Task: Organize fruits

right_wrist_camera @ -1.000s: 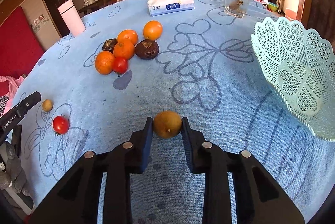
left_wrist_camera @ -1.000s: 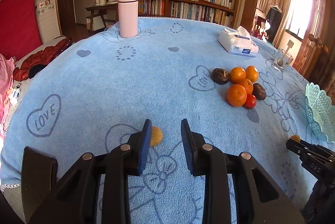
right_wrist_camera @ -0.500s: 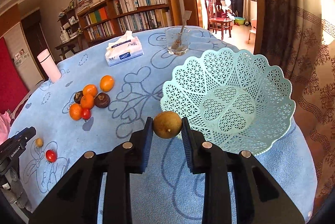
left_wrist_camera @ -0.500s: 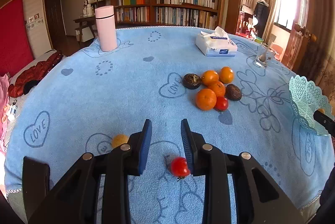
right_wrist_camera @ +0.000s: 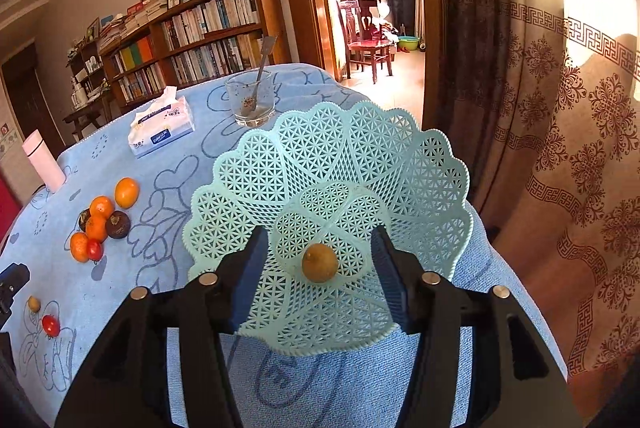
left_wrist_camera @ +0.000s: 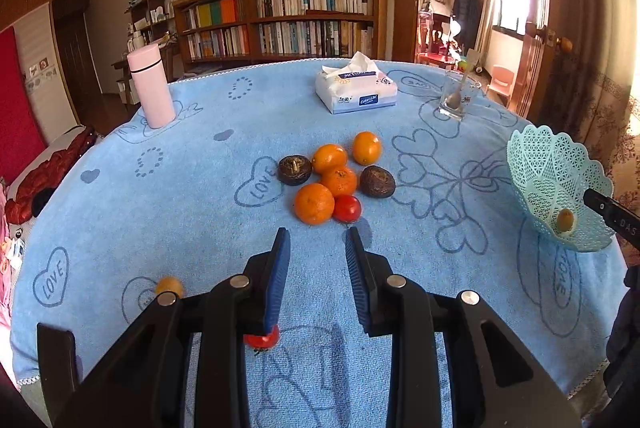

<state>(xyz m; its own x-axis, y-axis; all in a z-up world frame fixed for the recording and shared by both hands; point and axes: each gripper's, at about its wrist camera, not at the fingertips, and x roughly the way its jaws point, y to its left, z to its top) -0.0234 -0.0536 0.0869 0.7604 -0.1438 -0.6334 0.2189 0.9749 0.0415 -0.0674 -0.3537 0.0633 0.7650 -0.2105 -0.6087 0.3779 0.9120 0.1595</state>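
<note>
My right gripper [right_wrist_camera: 318, 268] is open over the mint lattice basket [right_wrist_camera: 420, 163]; a small brown-yellow fruit [right_wrist_camera: 319, 262] lies free in the basket's middle, between the fingers. The basket with that fruit also shows in the left wrist view [left_wrist_camera: 536, 155]. My left gripper [left_wrist_camera: 314, 268] is open and empty above the blue cloth. A pile of oranges [left_wrist_camera: 314, 203], two dark brown fruits [left_wrist_camera: 377, 181] and a red tomato [left_wrist_camera: 347, 208] lies just beyond it. A second tomato [left_wrist_camera: 262, 340] sits under the left finger, and a small yellow fruit [left_wrist_camera: 169, 285] lies at its left.
A pink flask [left_wrist_camera: 151, 91] stands far left, a tissue pack [left_wrist_camera: 356, 94] at the back, a glass with a spoon [left_wrist_camera: 454, 99] back right. The basket sits near the table's right edge, next to a patterned curtain [right_wrist_camera: 560, 147].
My right gripper carried the brown-yellow fruit to the basket and opened, leaving it inside. My left gripper swung right, from the small yellow fruit toward the orange pile.
</note>
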